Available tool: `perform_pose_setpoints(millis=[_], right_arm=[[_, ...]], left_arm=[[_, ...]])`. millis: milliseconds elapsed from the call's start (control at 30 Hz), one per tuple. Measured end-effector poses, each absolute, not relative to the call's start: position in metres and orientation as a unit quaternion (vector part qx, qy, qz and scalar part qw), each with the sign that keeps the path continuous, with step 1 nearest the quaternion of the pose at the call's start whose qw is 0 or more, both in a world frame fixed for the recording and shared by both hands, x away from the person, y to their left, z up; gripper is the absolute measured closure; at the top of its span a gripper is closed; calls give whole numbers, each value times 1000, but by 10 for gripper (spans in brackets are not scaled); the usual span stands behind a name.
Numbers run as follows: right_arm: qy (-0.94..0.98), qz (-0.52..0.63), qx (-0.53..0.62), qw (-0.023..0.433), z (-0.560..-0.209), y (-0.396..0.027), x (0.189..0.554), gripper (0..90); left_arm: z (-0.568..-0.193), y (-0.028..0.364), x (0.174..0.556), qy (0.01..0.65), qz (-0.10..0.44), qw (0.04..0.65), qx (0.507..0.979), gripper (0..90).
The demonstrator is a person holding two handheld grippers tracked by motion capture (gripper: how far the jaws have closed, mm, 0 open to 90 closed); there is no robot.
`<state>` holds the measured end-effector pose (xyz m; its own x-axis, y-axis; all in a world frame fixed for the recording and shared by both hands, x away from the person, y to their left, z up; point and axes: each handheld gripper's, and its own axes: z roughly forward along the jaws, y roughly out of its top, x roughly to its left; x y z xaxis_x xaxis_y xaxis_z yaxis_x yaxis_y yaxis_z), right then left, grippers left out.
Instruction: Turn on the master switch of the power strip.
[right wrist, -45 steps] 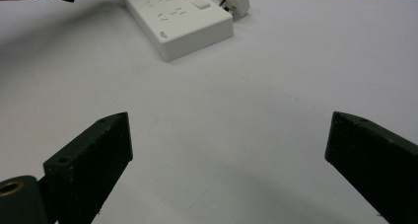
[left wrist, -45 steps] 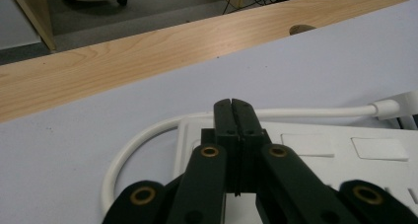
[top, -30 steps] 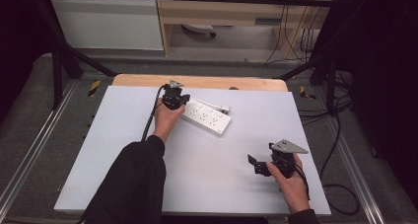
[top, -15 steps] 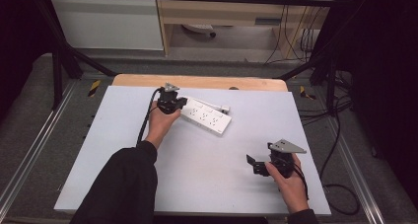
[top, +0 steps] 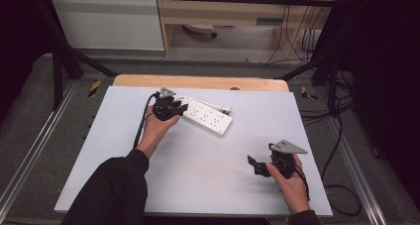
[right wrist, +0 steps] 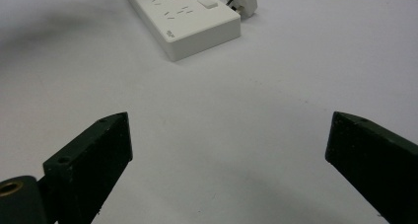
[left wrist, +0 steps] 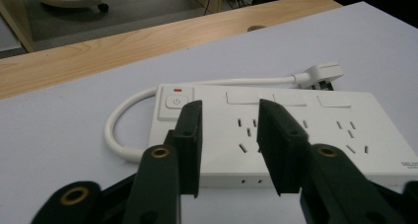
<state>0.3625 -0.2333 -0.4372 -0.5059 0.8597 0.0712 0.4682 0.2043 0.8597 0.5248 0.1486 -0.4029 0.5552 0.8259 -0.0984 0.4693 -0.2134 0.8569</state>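
Pale grey tabletop (top: 198, 175) with a wooden edge along its far side fills the high view, where the white power strip (top: 208, 119) lies slantwise toward the far middle, the left gripper (top: 166, 106) sits at the strip's switch end, and the right gripper (top: 262, 164) rests well apart near the front right corner. Seen in the left gripper view, the left gripper (left wrist: 227, 135) has just been opening its jaws, which stand partly spread above the strip's (left wrist: 296, 135) near edge with nothing pinched between them, the power button (left wrist: 176, 102) just beyond the left jaw and the plug (left wrist: 323, 72) lying behind the strip. Along the right gripper view, the right gripper (right wrist: 229, 155) holds its jaws spread wide over bare table, with the strip (right wrist: 182, 17) far ahead.
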Motion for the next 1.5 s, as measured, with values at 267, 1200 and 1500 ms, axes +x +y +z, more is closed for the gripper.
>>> perform_pose_setpoints(millis=[267, 1200, 1500], right_arm=[[747, 444, 444, 219, -438, -232, 363, 41], [751, 441, 441, 219, -438, -230, 363, 37], [752, 440, 440, 219, -438, -230, 363, 37]], left_arm=[[-397, 160, 510, 445, 176, 474, 739, 384], [-376, 191, 426, 437, 179, 503, 724, 71], [-386, 210, 394, 441, 199, 507, 714, 75]])
